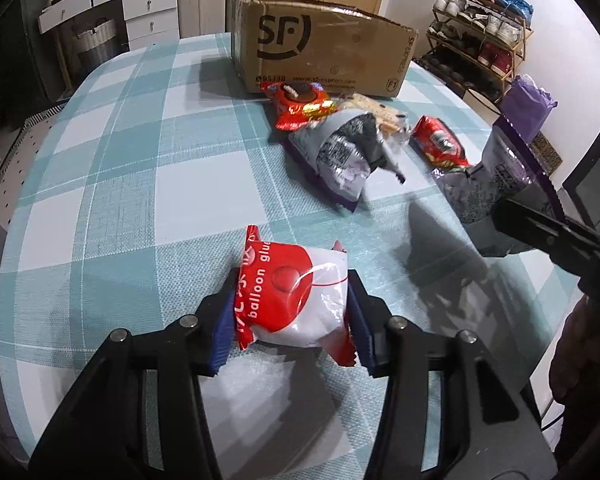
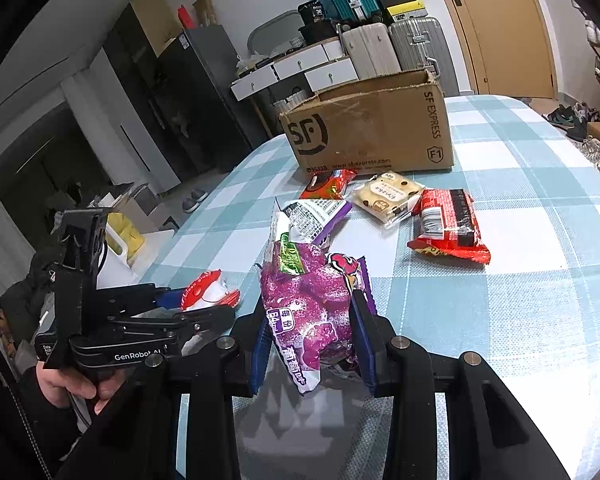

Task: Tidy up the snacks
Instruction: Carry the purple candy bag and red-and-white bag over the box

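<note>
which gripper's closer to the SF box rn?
Hard to call, roughly level. The left gripper grips the red-white packet, the right gripper the purple packet, both well short of the SF box.

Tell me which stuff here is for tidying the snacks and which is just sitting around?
For the job: red-and-white packet in left gripper; purple packet in right gripper; loose snacks; cardboard box.

Just around: suitcases, shoe rack, drawers.
</note>
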Motion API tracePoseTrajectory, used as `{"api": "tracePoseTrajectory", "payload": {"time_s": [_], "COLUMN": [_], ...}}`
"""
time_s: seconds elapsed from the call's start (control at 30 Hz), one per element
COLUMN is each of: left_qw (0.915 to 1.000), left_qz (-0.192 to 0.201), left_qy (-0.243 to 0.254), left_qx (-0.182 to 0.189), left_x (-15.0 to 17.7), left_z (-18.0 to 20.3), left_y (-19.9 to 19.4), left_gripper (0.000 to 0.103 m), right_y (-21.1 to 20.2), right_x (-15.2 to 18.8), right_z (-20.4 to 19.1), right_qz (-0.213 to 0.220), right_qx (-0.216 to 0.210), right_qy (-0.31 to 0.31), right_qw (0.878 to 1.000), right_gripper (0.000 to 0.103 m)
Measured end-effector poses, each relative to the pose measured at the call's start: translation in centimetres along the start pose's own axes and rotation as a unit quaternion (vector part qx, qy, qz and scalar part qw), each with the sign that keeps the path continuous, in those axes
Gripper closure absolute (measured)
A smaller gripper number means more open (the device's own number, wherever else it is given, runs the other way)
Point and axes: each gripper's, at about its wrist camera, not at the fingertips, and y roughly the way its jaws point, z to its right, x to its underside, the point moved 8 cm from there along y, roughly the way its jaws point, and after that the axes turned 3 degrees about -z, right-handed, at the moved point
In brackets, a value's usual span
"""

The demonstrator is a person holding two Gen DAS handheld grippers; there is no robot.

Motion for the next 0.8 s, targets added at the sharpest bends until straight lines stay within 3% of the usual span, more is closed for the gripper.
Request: {"api": "tracePoseTrajectory", "payload": {"time_s": [0.3,0.8], "left_qw": [0.9997,0.9975], "left_qz": [0.022,0.059], "left_qy": [0.013,0.026], "left_qx": [0.006,0.03], "left_x": [-2.2,-9.8], "left_z": [0.9,1.8], "left_y": [-1.7,-4.6], "left_gripper": [0.057,0.057], "right_y": [-1.3,-3.2], "right_x": [-1.1,-6.6], "right_z": [-0.1,-0.8], "right_qz": [0.015,0.042], "right_qx": [-0.005,-0.01], "right_qy": [-0.002,-0.028], "right_qw": [1.0,0.999], "right_gripper": [0.066,0.066]}}
